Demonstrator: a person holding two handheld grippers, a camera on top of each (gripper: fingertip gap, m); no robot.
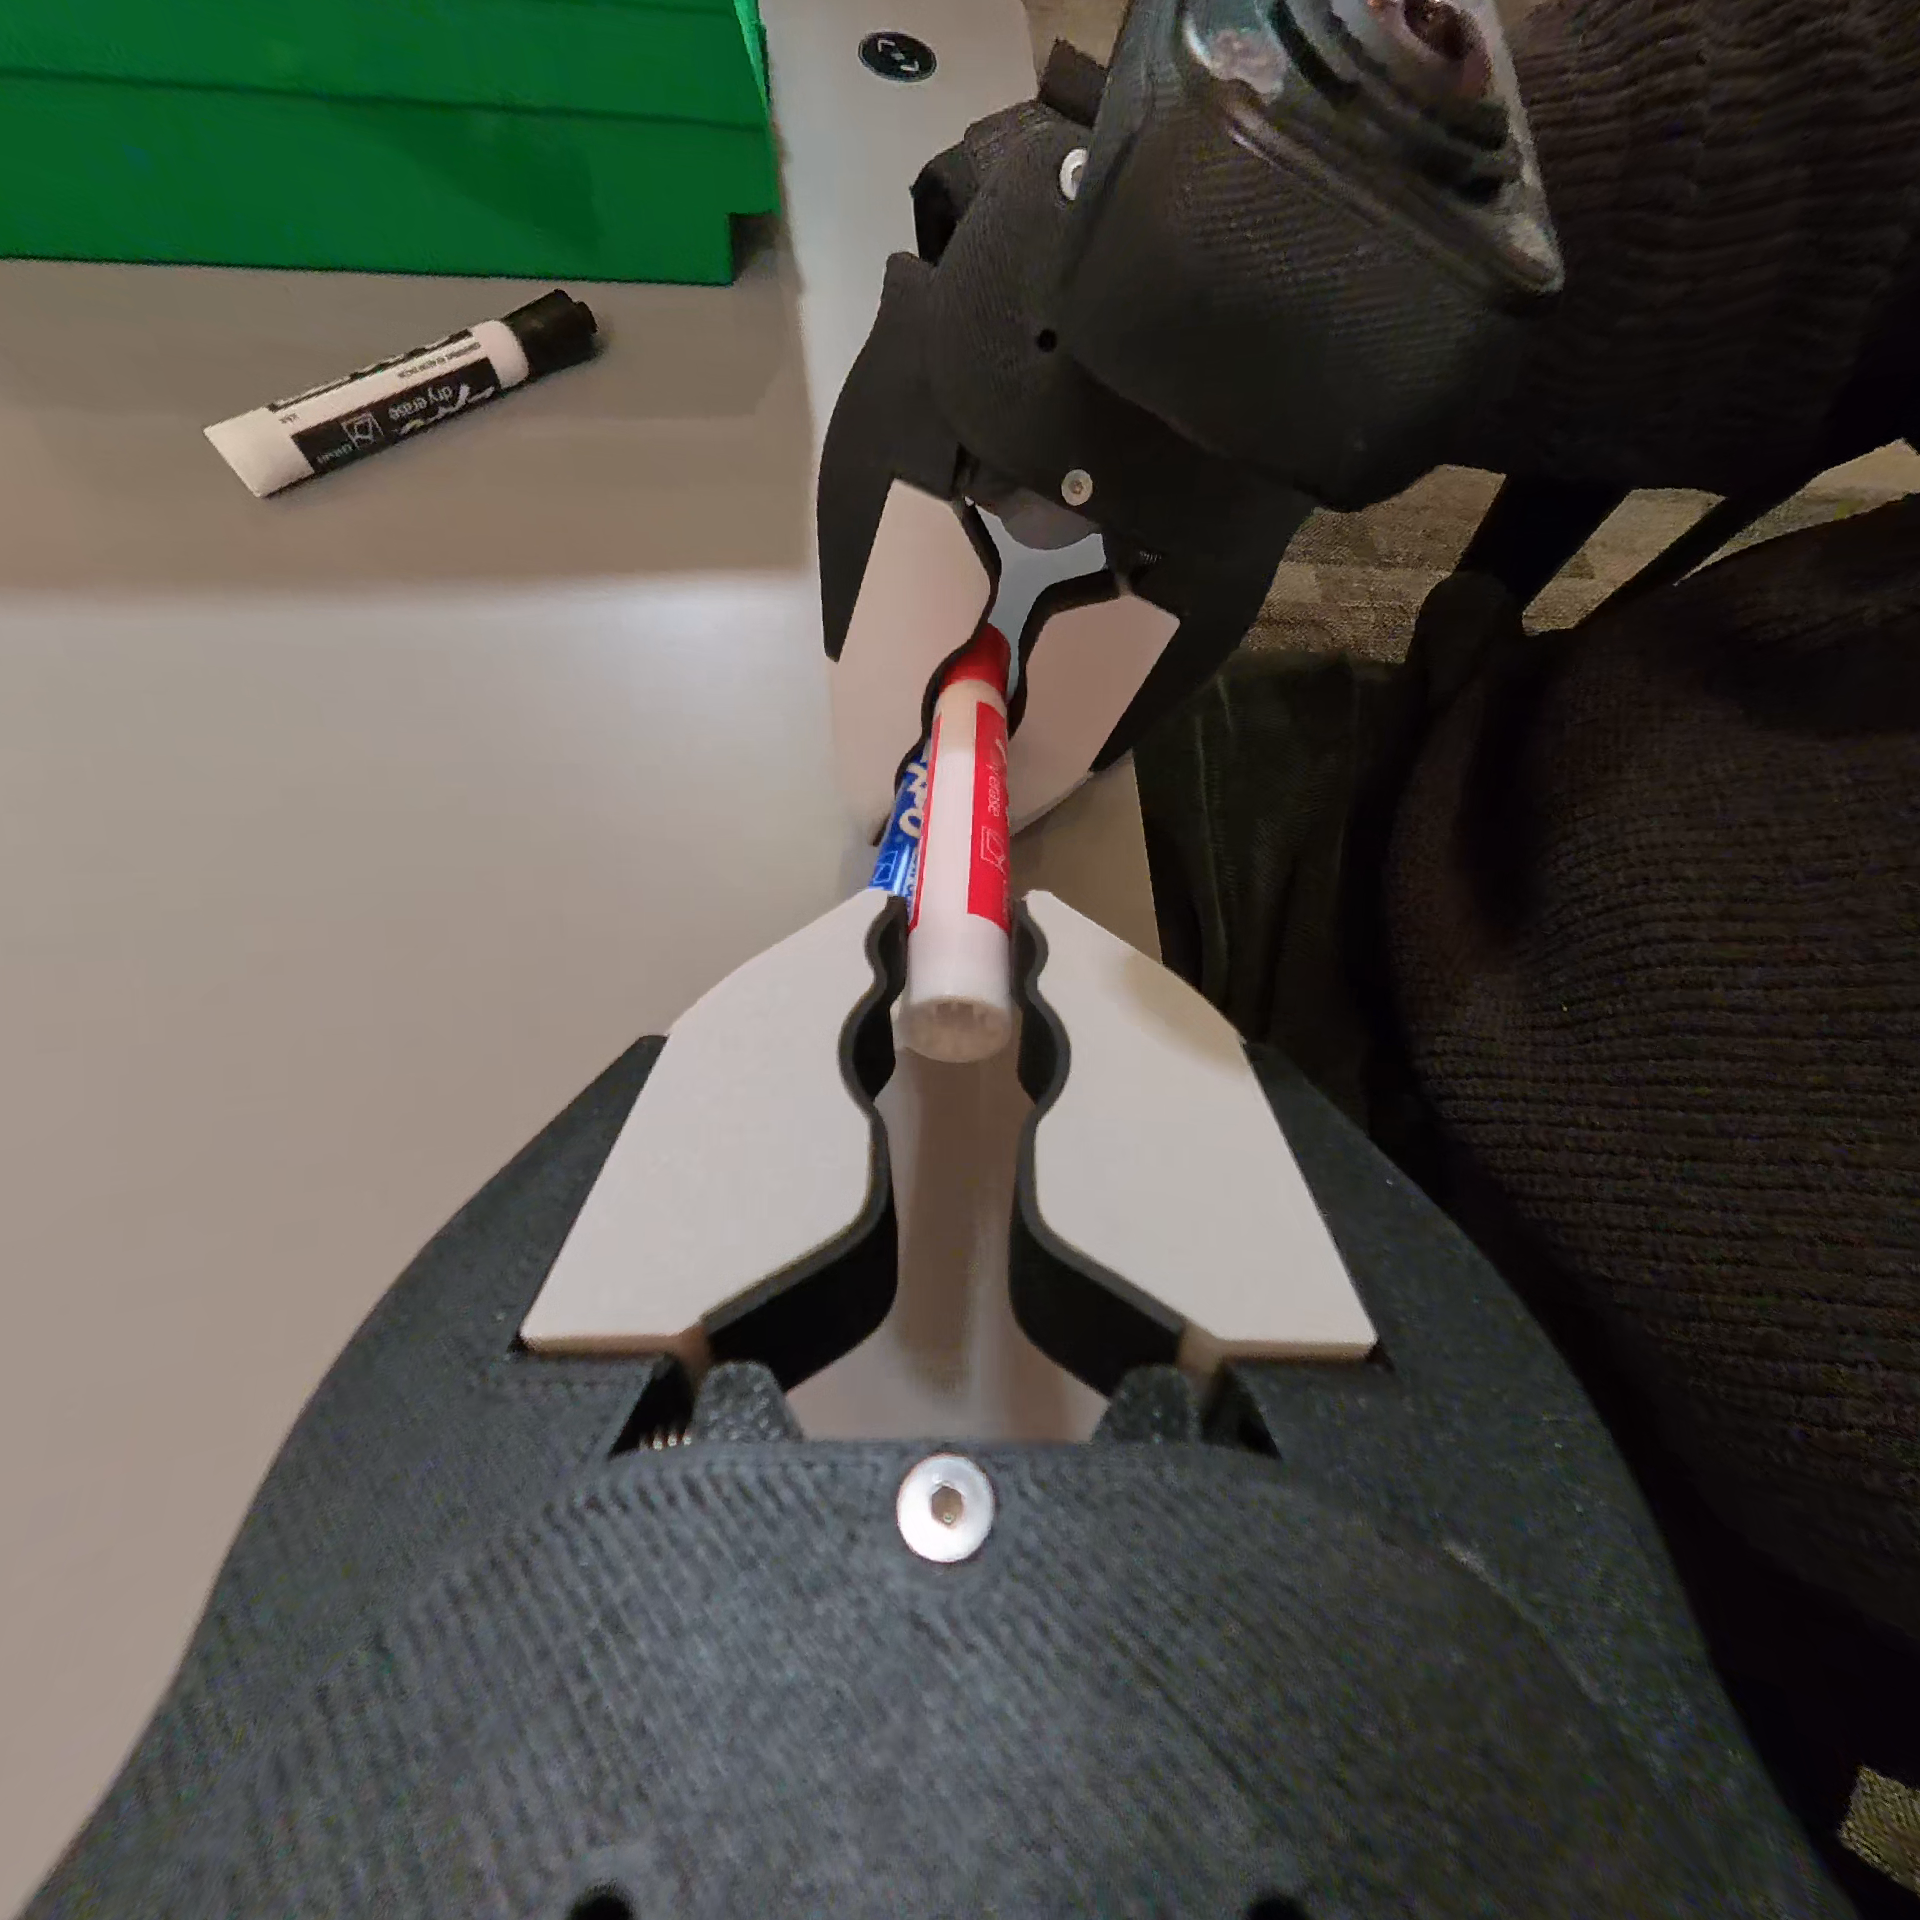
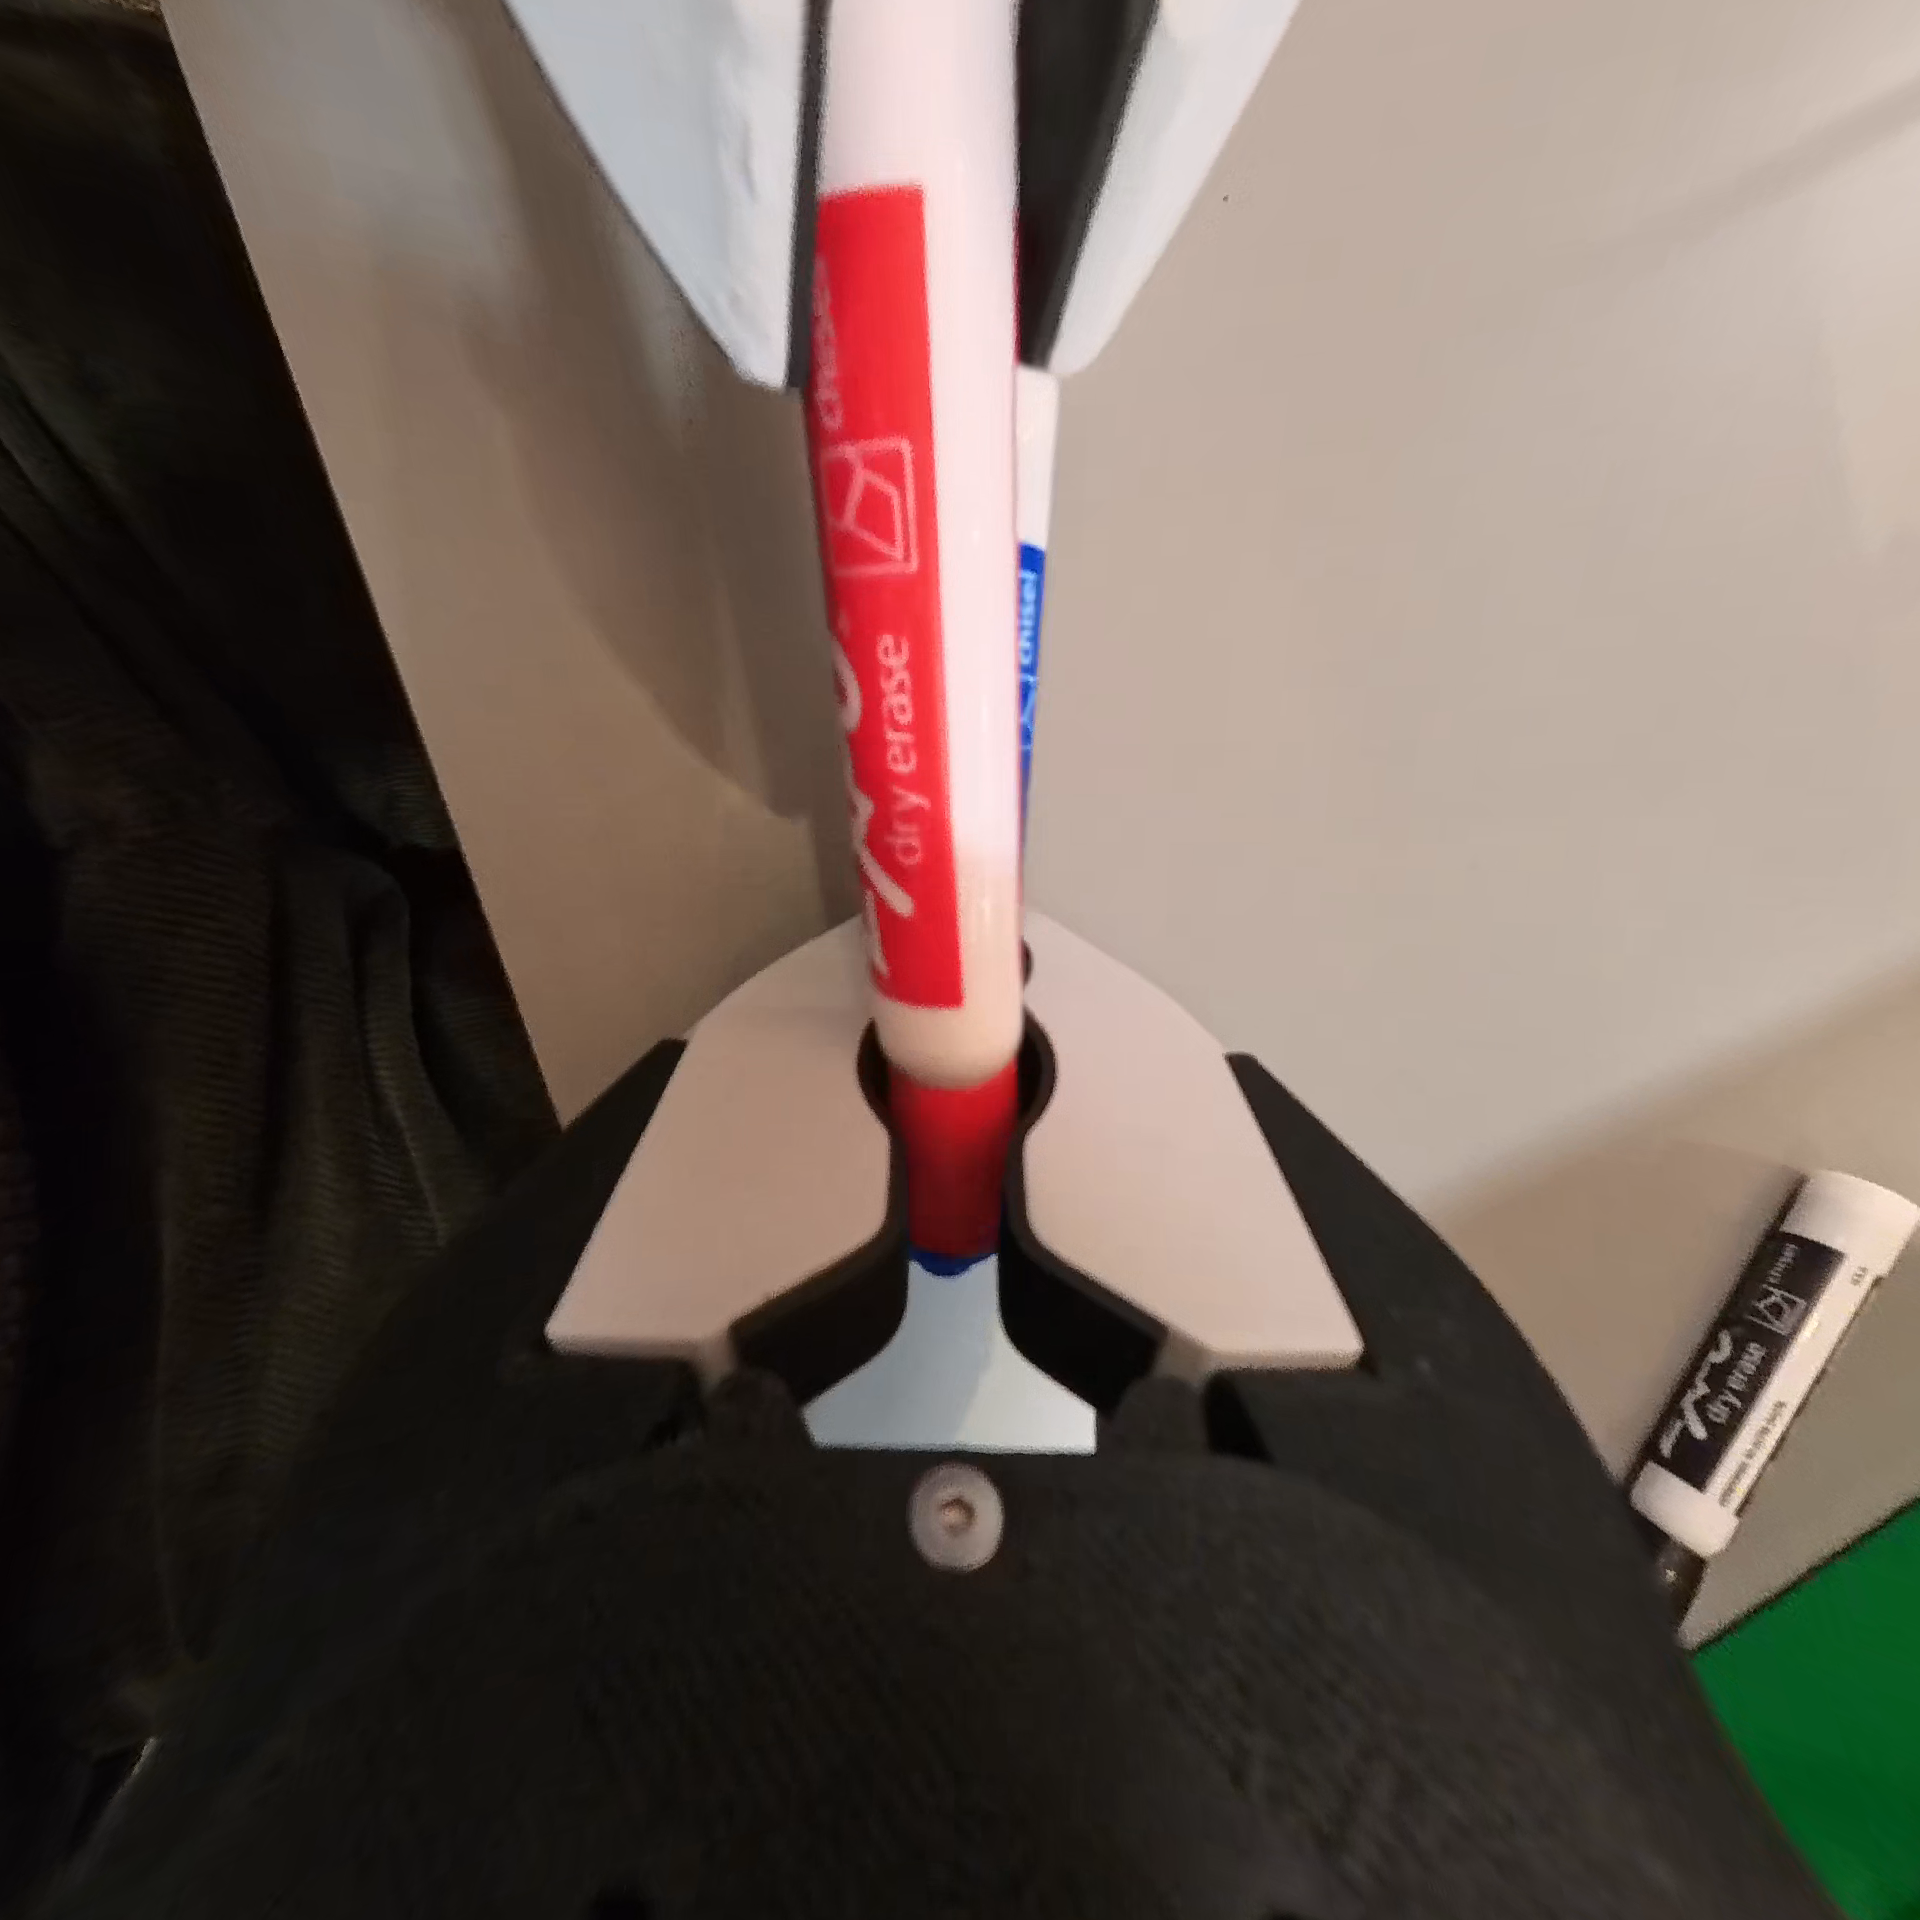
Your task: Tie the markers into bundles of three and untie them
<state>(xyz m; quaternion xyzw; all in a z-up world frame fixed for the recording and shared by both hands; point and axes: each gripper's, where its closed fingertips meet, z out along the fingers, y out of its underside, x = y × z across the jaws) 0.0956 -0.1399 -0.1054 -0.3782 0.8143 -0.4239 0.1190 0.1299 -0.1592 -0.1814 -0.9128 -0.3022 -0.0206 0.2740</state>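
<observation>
Left gripper (image 1: 954,971) and right gripper (image 2: 951,1049) | we clamp red marker (image 1: 961,831), blue marker (image 1: 896,847) | gathering step | next: black marker (image 1: 400,393).

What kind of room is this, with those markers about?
Probably an office or meeting room. A smooth grey table holds a black dry-erase marker, grey carpet covers the floor beyond its edge, and a round fitting is set in the tabletop. A green bin stands behind.

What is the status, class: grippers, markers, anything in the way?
Left gripper and right gripper both shut on red marker, one at each end. Blue marker pressed alongside it. Black marker loose on table. Nothing in the way.
</observation>
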